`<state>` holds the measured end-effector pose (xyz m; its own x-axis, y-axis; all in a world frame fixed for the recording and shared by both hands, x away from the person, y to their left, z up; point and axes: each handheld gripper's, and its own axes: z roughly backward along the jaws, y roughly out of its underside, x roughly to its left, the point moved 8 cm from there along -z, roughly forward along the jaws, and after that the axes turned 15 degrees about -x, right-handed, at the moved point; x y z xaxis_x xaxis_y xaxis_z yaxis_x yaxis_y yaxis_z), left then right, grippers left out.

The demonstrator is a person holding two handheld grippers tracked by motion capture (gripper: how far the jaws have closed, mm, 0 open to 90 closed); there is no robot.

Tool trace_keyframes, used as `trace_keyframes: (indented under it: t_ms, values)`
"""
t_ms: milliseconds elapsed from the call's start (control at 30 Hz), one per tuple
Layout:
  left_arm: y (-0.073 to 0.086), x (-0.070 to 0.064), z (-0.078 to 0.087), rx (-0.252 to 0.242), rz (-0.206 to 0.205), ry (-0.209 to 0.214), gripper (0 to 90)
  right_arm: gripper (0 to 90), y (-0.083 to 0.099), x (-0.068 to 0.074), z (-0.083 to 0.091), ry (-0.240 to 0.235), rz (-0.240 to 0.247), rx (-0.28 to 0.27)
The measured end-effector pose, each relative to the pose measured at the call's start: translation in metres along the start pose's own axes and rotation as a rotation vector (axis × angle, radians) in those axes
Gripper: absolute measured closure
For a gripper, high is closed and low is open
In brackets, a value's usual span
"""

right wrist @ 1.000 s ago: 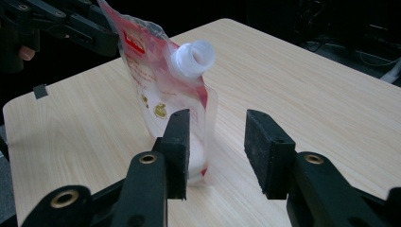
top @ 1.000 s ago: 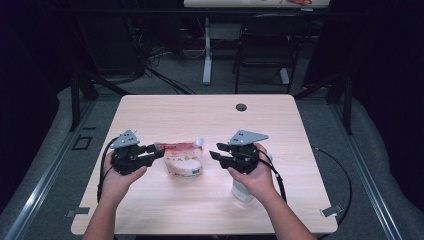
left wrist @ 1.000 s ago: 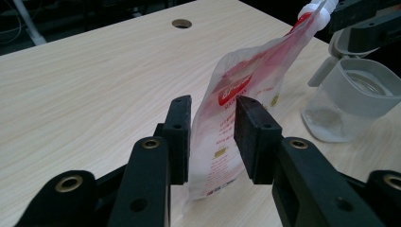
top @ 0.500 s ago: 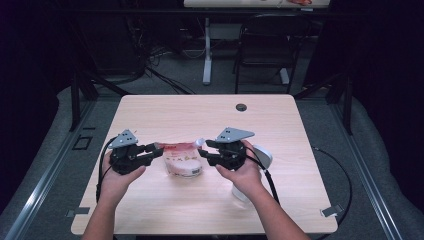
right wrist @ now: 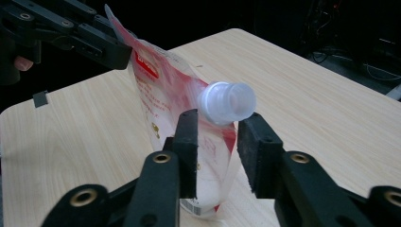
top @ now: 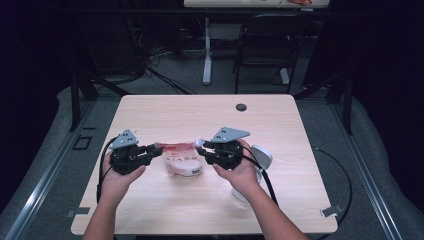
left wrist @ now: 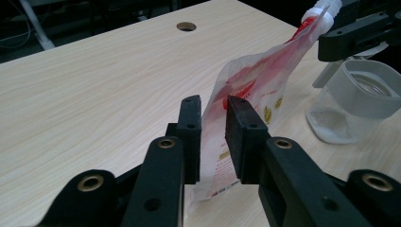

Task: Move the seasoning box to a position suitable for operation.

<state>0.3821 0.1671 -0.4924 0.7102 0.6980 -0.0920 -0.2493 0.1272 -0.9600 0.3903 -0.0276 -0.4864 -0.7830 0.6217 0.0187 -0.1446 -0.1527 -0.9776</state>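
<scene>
The desk carried a red-and-white spouted pouch near its middle, toward the person's edge, held up between the two claws, with a clear lidded jar just beside it on the right. The left gripper had its jaws nearly closed, pinching the pouch's flat bottom edge. The right gripper stood partly open at the pouch's other end, its jaws on either side of the neck just under the white cap, though whether they pressed it I could not tell.
</scene>
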Motion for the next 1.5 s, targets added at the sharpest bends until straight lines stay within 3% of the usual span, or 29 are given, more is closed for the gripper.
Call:
trace_keyframes:
  t_ms: [567, 1133, 1500]
  values:
    - [-0.002, -0.008, 0.001, 0.008, 0.001, 0.029, 82.7, 71.0, 0.000, 0.003, 0.010, -0.001, -0.035, -0.008]
    - [-0.002, -0.042, 0.002, 0.032, -0.023, 0.106, 85.5, 71.0, 0.006, 0.014, 0.049, 0.021, -0.035, -0.017]
    - [-0.004, -0.055, 0.005, 0.031, -0.049, 0.119, 89.8, 71.4, 0.012, 0.023, 0.062, 0.014, -0.033, -0.017]
